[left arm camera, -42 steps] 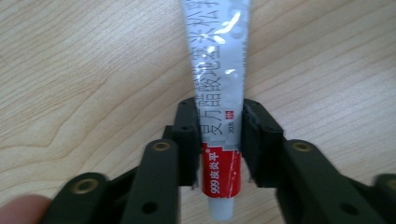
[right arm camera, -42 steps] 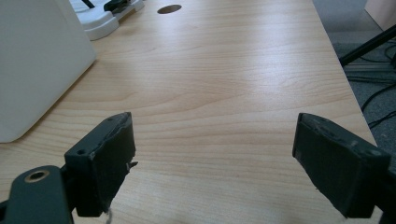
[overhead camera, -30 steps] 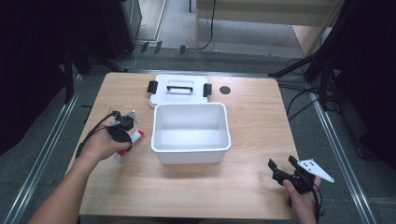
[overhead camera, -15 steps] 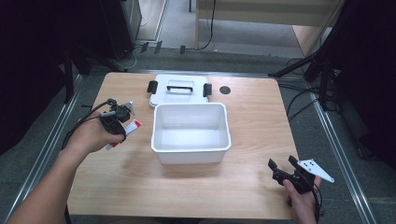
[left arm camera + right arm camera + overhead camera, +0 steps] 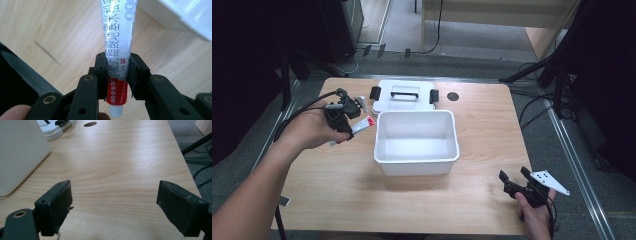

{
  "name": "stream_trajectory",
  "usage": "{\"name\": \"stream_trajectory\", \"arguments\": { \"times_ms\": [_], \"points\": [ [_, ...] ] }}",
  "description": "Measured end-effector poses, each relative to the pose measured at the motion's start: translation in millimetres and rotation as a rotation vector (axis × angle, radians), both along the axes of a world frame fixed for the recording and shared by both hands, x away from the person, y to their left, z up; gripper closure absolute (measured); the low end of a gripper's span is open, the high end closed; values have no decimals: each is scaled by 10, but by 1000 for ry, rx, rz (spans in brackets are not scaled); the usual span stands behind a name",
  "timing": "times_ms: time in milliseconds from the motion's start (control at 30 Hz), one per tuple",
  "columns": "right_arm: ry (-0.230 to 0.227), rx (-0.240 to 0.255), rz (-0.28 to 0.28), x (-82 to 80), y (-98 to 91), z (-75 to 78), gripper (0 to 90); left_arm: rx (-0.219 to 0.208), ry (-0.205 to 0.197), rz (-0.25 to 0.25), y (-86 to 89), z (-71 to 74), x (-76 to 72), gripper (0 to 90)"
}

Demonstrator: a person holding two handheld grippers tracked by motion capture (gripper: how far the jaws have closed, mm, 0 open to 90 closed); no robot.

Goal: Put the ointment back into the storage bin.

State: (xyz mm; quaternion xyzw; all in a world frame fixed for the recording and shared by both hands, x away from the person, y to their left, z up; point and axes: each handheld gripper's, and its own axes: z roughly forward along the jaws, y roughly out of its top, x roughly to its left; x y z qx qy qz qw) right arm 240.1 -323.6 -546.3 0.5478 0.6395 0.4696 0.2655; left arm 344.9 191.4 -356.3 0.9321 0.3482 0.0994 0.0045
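In the high view, the left gripper [image 5: 346, 114] is seen clenched on an ointment tube [image 5: 361, 126] held above the wooden table [image 5: 482, 130], just left of the white bin [image 5: 416, 160], while the right gripper [image 5: 518, 184] is held with jaws spread wide and empty near the table's front right corner. In the left gripper view, the tube [image 5: 119, 45] is clamped near its red capped end, its long axis running away from the camera, crimped end pointed toward the bin [image 5: 180, 15]. In the right gripper view, bare wood [image 5: 120, 170] is seen between the parted jaws, with the lid [image 5: 53, 128] lying beyond the bin [image 5: 20, 152].

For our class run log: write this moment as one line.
left gripper: shut on ointment tube, above table beside white bin | right gripper: open, idle

Left gripper [image 5: 343, 120] lifted tube [image 5: 362, 125] — nearer the box [image 5: 416, 160].
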Motion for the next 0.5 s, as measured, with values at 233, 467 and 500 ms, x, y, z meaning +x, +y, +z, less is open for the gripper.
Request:
{"name": "stream_trajectory", "arguments": {
  "times_ms": [233,467,500],
  "points": [
    [0,1,1,-1,0,0,132,19,-46,-127,-261,118,-15,724],
    [-3,1,3,-2,-1,0,132,58,-51,-223,-432,197,-5,724],
    [-3,1,3,-3,0,0,131,55,-51,-233,-449,212,-3,724]
  ]
}}
